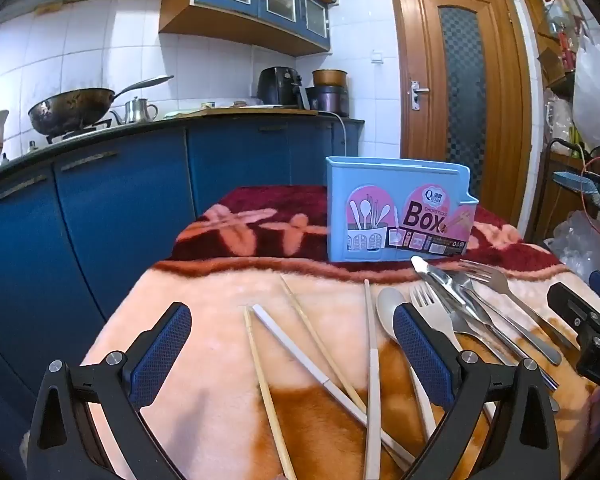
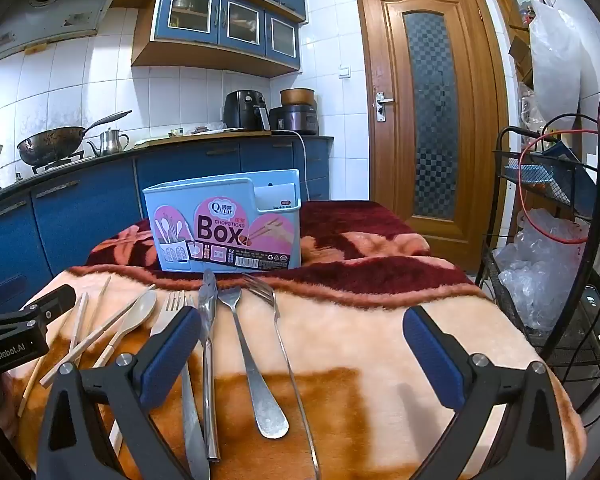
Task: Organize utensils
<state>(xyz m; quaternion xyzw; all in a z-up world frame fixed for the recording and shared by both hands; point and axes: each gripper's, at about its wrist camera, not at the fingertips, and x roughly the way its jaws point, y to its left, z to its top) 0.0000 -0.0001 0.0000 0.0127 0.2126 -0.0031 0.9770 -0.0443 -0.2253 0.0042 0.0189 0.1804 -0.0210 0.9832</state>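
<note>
Box (image 2: 224, 226) labelled "Qihar CHOPSTICKS Box", left gripper (image 2: 16, 344) marked "GenRobot.AI"

Left gripper (image 1: 292, 344) – jaws spread wide, nothing between the blue pads (image 1: 162, 354), held low and pointing forward, roughly level. Right gripper (image 2: 302, 346) – likewise gaping, blue pads (image 2: 172, 354) well apart, empty, level. The two sit side by side; each one's black body shows at the edge of the other's view.
</note>
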